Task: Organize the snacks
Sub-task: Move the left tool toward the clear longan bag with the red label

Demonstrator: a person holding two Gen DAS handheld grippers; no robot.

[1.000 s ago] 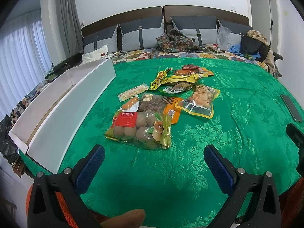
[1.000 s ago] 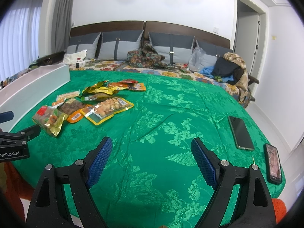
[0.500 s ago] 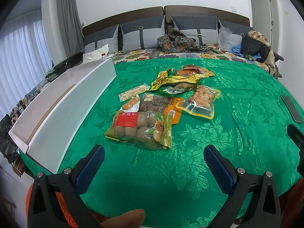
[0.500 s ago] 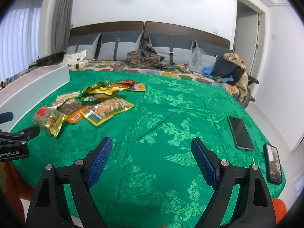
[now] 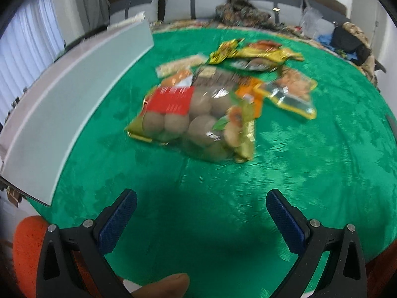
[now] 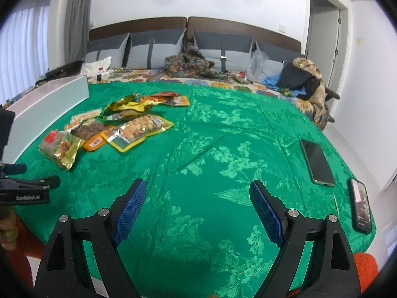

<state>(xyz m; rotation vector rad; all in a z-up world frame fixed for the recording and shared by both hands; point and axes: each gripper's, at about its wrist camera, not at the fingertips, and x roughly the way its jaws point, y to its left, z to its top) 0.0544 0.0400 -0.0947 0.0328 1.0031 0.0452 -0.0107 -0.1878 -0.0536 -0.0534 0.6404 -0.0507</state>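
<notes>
Several snack packs lie in a loose pile on the green bedspread. Nearest my left gripper is a clear bag of brown balls with a red label; the gripper is open and empty just short of it. Behind lie an orange-edged dark pack, a yellow-edged nut pack and gold wrappers. My right gripper is open and empty over bare bedspread, far right of the pile; the ball bag and nut pack show there. The left view is blurred.
A long white box lies along the left side of the bed, also in the right wrist view. Two phones lie at the right edge. Pillows and clothes sit at the headboard.
My left gripper has moved forward and down toward the ball bag, which now looks much larger and blurred. My right gripper has hardly moved.
</notes>
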